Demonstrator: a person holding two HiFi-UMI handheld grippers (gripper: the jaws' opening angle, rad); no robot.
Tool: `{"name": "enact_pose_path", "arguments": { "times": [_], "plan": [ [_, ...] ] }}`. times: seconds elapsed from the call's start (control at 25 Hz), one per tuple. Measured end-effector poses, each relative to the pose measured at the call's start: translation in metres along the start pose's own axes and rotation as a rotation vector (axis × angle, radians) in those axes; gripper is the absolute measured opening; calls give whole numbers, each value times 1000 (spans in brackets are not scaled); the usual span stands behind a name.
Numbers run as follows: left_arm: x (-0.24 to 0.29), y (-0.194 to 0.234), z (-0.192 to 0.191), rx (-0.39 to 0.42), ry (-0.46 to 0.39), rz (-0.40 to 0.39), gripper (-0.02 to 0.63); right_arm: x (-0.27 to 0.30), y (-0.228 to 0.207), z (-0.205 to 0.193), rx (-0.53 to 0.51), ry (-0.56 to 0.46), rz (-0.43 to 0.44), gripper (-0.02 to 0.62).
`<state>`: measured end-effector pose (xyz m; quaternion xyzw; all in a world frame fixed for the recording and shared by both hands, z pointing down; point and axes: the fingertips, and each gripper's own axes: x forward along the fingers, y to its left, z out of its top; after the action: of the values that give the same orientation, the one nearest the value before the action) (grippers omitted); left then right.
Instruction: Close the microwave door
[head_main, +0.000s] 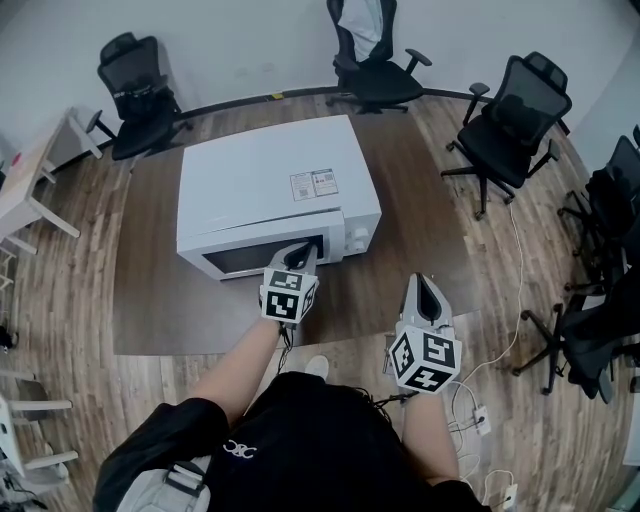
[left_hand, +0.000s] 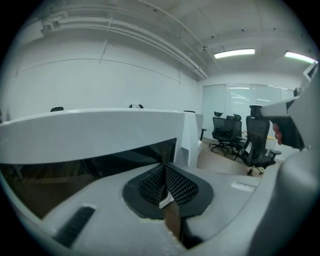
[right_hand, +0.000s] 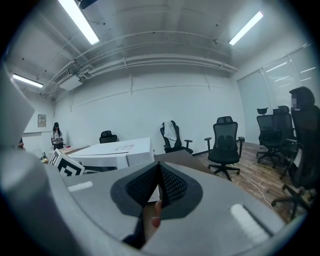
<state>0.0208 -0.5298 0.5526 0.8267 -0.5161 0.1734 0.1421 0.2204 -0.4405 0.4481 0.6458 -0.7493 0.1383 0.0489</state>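
Observation:
A white microwave (head_main: 265, 185) stands on a brown table (head_main: 150, 310), its front facing me. Its door with the dark window (head_main: 255, 258) lies flat along the front; whether it is latched I cannot tell. My left gripper (head_main: 303, 252) is shut with nothing in it, its tip right at the door's right end beside the control panel (head_main: 355, 238). In the left gripper view the shut pads (left_hand: 172, 185) sit close before the dark window (left_hand: 90, 162). My right gripper (head_main: 424, 283) hovers over the table to the microwave's right, pads together and empty (right_hand: 159, 167).
Black office chairs stand around the table: back left (head_main: 140, 95), back middle (head_main: 375, 60), right (head_main: 515, 120) and far right (head_main: 610, 210). A white desk (head_main: 25, 190) is at the left. Cables and a power strip (head_main: 480, 415) lie on the wooden floor at my right.

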Motion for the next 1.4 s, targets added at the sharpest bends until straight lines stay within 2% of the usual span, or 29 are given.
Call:
{"name": "enact_pose_path", "arguments": {
  "times": [0.08,0.24,0.44,0.76,1.08,1.24,1.4],
  "plan": [
    [3,4,8,-6,-12,-14,6,4,1,1,-3,4,0,8],
    [8,-1,8,92,-4,-26,8,11,2,1,3,6,-4,8],
    [2,0,13,76,-31,-4,8,17,16,2,-6,-1,29,8],
    [-44,-29,35,72,-130,-34,8,10,47,4,4,-42,117,6],
    [-101,-51,53,81,-200,10,8,-14,71,-4,-49,-43,154,6],
    [-125,-69,52,52,-213,6,8,-30,80,-9,-35,-44,199,6],
    [-148,-86,49,58,-227,6,8,-49,86,-15,-28,-46,221,6]
  ]
}}
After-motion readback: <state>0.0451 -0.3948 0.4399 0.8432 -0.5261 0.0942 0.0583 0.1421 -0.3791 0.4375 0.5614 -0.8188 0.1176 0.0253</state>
